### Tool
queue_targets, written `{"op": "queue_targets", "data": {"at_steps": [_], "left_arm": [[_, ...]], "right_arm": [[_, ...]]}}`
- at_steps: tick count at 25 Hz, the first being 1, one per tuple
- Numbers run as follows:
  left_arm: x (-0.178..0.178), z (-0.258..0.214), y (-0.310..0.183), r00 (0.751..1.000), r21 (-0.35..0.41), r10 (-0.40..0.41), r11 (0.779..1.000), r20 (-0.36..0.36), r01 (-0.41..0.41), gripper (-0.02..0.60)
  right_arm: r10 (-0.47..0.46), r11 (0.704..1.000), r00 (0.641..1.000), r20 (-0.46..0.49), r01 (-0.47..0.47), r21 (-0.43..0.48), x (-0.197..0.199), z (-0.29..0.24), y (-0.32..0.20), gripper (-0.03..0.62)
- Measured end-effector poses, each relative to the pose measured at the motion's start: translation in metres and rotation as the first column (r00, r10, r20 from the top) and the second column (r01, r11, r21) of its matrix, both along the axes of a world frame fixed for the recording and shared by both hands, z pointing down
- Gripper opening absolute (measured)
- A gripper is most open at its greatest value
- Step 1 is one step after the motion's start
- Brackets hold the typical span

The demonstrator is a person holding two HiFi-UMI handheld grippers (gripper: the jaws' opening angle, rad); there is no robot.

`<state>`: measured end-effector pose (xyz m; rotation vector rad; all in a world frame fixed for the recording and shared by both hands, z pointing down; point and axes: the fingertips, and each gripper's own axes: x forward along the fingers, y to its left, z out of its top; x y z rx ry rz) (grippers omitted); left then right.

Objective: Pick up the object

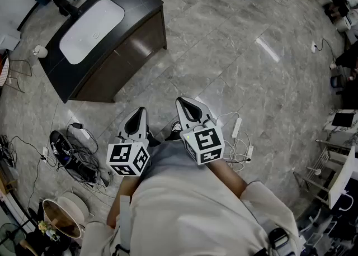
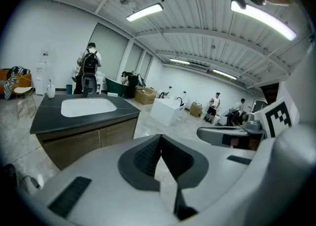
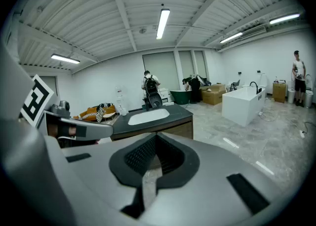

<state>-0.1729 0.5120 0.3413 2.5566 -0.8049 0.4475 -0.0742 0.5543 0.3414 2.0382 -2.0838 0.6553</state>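
Both grippers are held close to the person's body, above a grey marble floor (image 1: 235,65). In the head view my left gripper (image 1: 140,110) is shut, with its marker cube (image 1: 128,159) below it. Beside it my right gripper (image 1: 180,102) is also shut and holds nothing. The left gripper view shows the left gripper (image 2: 160,136) with its tips touching and only floor behind them. The right gripper (image 3: 156,135) likewise has its tips closed. A dark vanity counter (image 1: 140,9) with a white sink basin (image 1: 91,28) stands ahead to the left. I cannot tell which object the task names.
Tangled black cables (image 1: 72,157) lie on the floor at the left, and a white power strip (image 1: 236,128) with cords at the right. A round basket (image 1: 59,218) sits at the bottom left. A white bathtub (image 3: 244,102) and several people stand farther back.
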Motion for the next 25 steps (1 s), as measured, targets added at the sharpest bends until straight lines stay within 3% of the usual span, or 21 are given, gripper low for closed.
{"op": "queue_targets", "data": {"at_steps": [10, 16, 22, 25], "left_arm": [[0.024, -0.002, -0.011, 0.998, 0.046, -0.055, 0.997, -0.002, 0.055, 0.002], [0.013, 0.004, -0.014, 0.992, 0.039, -0.127, 0.991, 0.013, 0.127, 0.002], [0.003, 0.013, -0.015, 0.986, 0.002, -0.168, 0.986, 0.014, 0.168, 0.002], [0.006, 0.016, -0.022, 0.984, -0.005, -0.177, 0.984, 0.007, 0.177, 0.002]], "right_arm": [[0.012, 1.0, 0.999, 0.035, -0.011, -0.016, 0.033, 0.009, 0.009, 0.009], [-0.014, 0.999, 0.995, 0.095, 0.017, -0.035, 0.045, 0.021, 0.011, 0.009], [-0.136, 0.985, 0.98, 0.146, 0.149, -0.082, 0.032, 0.029, 0.005, 0.009], [-0.142, 0.982, 0.978, 0.151, 0.158, -0.102, 0.038, 0.034, -0.004, 0.01]]}}
